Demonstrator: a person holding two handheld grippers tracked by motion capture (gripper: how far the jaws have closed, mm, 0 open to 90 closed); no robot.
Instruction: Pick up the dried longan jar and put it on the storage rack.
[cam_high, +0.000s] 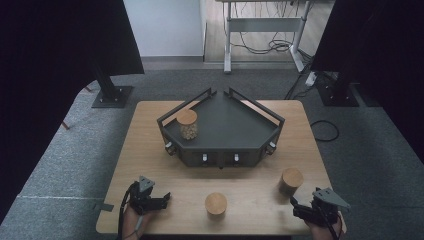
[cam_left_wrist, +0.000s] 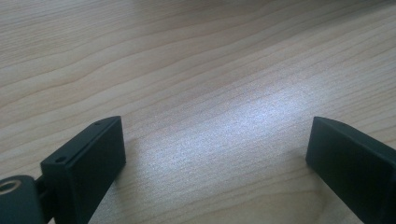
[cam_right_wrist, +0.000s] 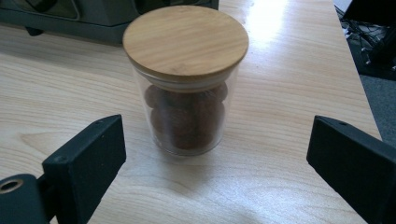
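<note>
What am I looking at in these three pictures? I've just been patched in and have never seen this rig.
A person at a wooden table holds a hand tool with two black jaws in each hand. The big picture comes from a fixed camera above, looking down. There the left gripper shows at bottom left and the right gripper at bottom right.

The other two pictures come from cameras riding on the tools. The left one looks down at bare wood between open jaws. The right one looks at a glass jar of brown pieces with a wooden lid, standing ahead of open jaws, not gripped.

A dark tray holds a jar of pale pieces. A third jar stands at the near edge. Nothing is held.
</note>
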